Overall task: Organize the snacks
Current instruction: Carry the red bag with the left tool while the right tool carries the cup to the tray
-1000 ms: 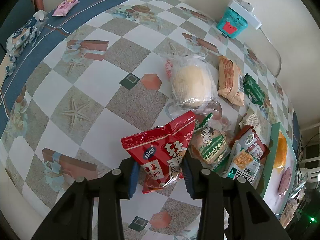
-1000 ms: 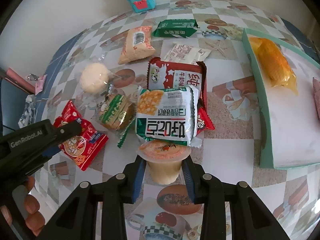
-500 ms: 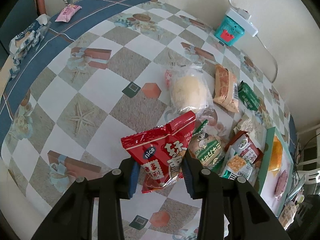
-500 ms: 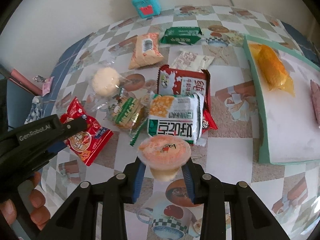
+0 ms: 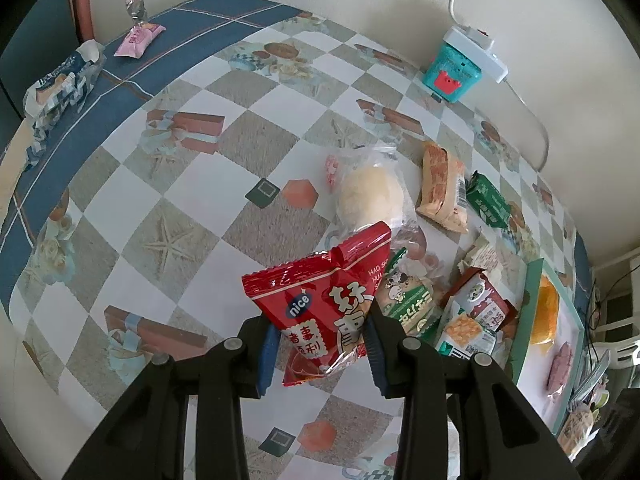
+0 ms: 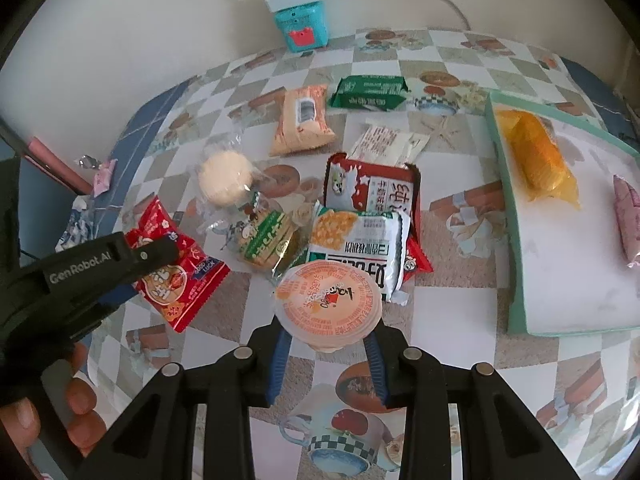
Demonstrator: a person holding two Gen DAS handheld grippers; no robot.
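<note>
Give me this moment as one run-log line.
left gripper: shut on red snack packet, lifted | right gripper: shut on jelly cup | tray: holds orange packet

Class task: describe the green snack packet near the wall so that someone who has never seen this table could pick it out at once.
Start at the teal box against the wall on the checkered table. Just in front of it, slightly right, lies the green packet, flat, beside an orange packet. It is the only all-green wrapper, with white lettering.
</note>
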